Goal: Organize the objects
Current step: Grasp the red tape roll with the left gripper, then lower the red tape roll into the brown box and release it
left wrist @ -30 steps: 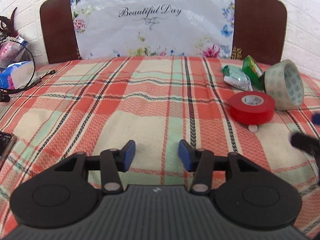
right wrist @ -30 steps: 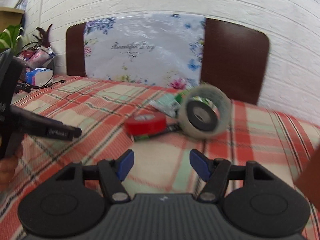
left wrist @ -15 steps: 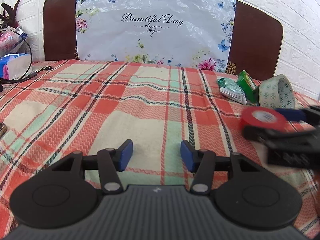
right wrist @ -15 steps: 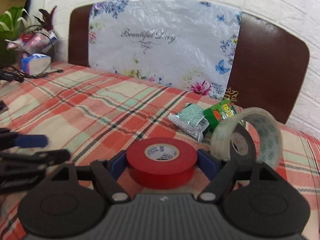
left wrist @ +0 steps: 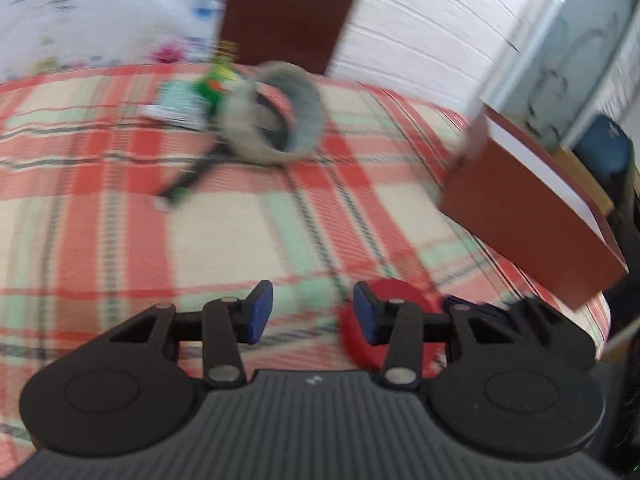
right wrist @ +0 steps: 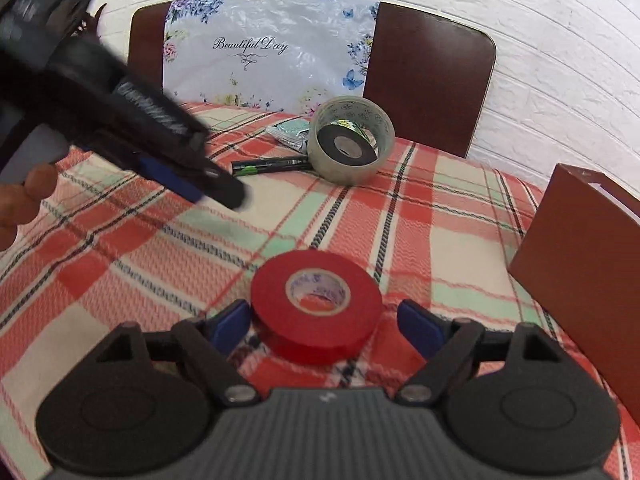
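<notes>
The right hand-held gripper [right wrist: 324, 322] is opening around the red tape roll [right wrist: 316, 304]; the empty left hand-held gripper [left wrist: 313, 312] is closing.

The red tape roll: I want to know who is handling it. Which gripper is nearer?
Right. The right gripper straddles the red tape roll, jaws opening. The left gripper hovers farther up the cloth.

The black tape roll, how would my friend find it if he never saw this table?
Start at the checked tablecloth and look toward its far end, by the brown chair back. A big clear tape roll stands there, next to a battery. The black tape roll sits inside its ring, the only roll tucked inside another; the red tape roll lies alone, nearer.
</notes>
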Demonstrator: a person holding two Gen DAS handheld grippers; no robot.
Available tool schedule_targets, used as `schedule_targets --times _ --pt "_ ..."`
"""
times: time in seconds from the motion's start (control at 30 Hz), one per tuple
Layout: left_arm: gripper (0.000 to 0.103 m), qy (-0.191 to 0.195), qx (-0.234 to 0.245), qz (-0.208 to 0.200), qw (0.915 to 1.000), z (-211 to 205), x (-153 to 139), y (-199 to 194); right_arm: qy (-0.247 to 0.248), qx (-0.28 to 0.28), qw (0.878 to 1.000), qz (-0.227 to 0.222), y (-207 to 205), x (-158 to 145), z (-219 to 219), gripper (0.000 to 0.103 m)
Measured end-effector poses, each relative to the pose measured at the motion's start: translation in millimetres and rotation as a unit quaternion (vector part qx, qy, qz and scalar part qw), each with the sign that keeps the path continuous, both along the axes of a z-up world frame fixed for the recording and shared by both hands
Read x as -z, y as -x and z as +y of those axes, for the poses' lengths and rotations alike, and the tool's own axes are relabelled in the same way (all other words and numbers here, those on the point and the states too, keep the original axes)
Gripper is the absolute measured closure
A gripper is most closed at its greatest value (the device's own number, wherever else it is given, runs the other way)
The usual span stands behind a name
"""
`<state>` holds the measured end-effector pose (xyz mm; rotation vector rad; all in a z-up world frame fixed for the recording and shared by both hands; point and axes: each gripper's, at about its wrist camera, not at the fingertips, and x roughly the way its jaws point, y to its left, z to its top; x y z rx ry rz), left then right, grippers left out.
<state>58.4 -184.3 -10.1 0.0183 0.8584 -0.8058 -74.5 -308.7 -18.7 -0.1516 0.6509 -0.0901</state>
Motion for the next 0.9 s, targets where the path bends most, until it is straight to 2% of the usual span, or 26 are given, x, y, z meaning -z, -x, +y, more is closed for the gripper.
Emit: schedule_targets --times 0.07,0.1,0.13,0.17,0.27,0.4,0.5,0.6,0.7,0.8,0.9 --pt "0.057 -0.046 0.017 -0.005 0.9988 -22 7 8 -0.005 -0.001 1.000 0.003 0 2 0 0.021" --pt "0.061 -0.058 0.020 -0.003 0.9981 -28 12 9 -0.012 -0.004 1.000 0.003 -1 3 -2 0.023" --pt "0.065 -0.059 0.023 0.008 0.9979 -31 16 9 -0.027 -0.011 1.000 0.005 -2 4 -5 0.028" --pt "0.074 -0.055 0.023 0.022 0.9980 -34 17 9 -0.041 -0.014 0.999 0.005 -2 4 -8 0.028" --pt "0.075 -0.072 0.022 0.011 0.9971 -49 0 10 -0.052 -0.009 0.999 -0.008 4 1 -10 0.029" --pt "0.075 -0.037 0.065 -0.060 0.9954 -84 -56 19 -0.010 0.026 0.996 -0.085 23 -24 -18 0.029" --pt "0.075 -0.003 0.105 -0.106 0.9888 -127 -90 29 0.046 0.072 0.984 -0.156 37 -54 -42 0.029" --pt "0.075 0.013 0.143 -0.138 0.9800 -177 -102 41 0.079 0.126 0.970 -0.192 45 -76 -80 0.029" --pt "0.075 0.020 0.167 -0.128 0.9773 -224 -96 44 0.081 0.179 0.962 -0.189 51 -85 -126 0.029" --pt "0.075 0.017 0.184 -0.098 0.9779 -263 -83 43 0.071 0.215 0.960 -0.163 56 -85 -167 0.029" --pt "0.075 0.010 0.194 -0.084 0.9774 -287 -72 49 0.058 0.239 0.960 -0.135 61 -79 -199 0.028"
